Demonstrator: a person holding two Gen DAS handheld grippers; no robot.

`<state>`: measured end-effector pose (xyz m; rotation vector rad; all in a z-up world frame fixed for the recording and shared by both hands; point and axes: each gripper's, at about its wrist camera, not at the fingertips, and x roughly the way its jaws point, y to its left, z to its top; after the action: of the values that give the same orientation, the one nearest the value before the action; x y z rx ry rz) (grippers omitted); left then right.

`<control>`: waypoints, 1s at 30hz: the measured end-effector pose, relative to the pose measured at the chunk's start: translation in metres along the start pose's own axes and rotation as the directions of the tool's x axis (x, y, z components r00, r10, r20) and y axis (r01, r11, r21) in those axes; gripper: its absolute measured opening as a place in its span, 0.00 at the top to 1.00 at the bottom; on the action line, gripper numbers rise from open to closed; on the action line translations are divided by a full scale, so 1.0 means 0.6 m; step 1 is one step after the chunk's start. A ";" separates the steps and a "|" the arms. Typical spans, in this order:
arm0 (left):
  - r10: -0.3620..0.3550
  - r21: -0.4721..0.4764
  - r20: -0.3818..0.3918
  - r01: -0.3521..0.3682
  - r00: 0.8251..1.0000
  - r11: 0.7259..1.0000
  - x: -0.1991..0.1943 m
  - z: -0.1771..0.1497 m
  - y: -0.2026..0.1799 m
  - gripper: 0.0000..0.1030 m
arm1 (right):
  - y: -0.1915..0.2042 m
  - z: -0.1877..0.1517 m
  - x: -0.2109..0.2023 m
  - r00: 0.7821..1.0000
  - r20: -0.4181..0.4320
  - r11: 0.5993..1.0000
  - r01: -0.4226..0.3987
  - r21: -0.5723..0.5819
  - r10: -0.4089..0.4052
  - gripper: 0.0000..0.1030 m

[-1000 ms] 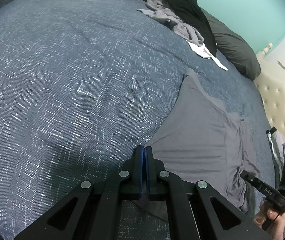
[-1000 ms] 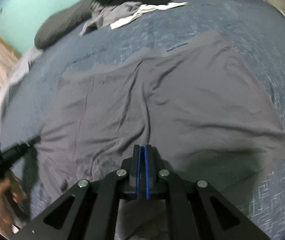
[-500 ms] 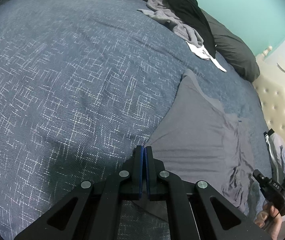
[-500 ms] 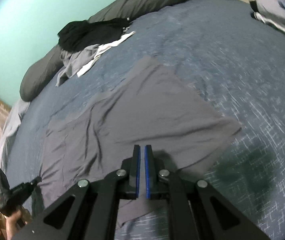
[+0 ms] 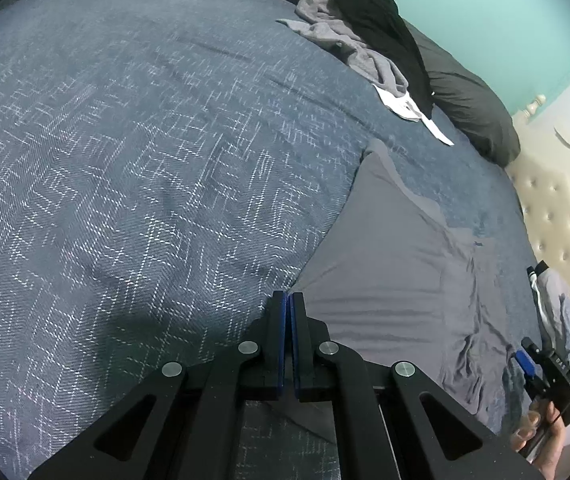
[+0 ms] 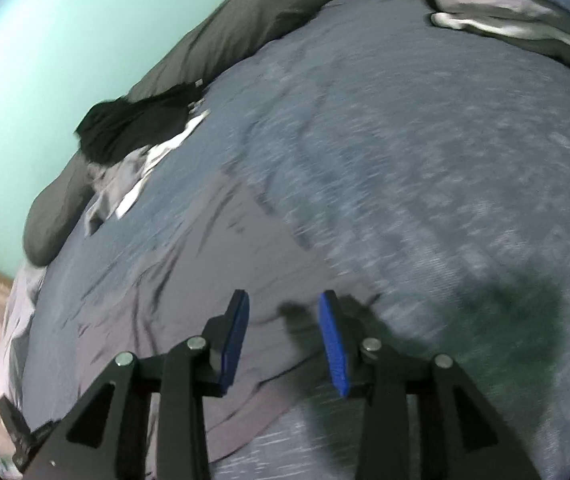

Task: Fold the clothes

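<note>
Keep your left gripper [image 5: 287, 300] clamped at the shirt [image 5: 397, 280] corner while your empty, opening right gripper [image 6: 285, 312] takes the near edge squarely.

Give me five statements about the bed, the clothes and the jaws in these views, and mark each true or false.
1. The grey garment lies spread on the blue bedspread. True.
2. The left gripper has its jaws wide apart. False: they are shut, at the garment's corner; whether cloth is pinched cannot be told.
3. The right gripper is clamped on the garment. False: its jaws are opening, with nothing between them, above the cloth.
4. A heap of black and grey clothes lies near the dark pillows. True.
5. The wall behind the bed is red. False: it is pale turquoise.
</note>
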<state>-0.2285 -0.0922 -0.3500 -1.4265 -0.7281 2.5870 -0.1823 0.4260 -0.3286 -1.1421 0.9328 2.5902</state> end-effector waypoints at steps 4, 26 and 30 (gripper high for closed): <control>0.003 -0.002 0.001 -0.003 1.000 1.000 0.001 0.001 0.000 0.98 | -0.038 0.015 -0.004 0.999 0.010 0.998 0.037 0.059 -0.038 0.64; 0.015 0.004 0.004 -0.015 1.000 1.000 0.011 0.005 -0.007 0.98 | -0.107 0.009 -0.001 0.991 -0.047 0.967 -0.112 0.231 0.126 0.99; 0.017 0.005 0.003 -0.017 1.000 1.000 0.012 0.005 -0.007 0.98 | -0.118 0.011 0.011 0.992 -0.067 0.966 -0.089 0.241 0.108 0.99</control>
<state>-0.2356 -0.0874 -0.3521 -1.4338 -0.7126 2.6026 -0.1640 0.4853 -0.3638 -1.1670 1.3088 2.4362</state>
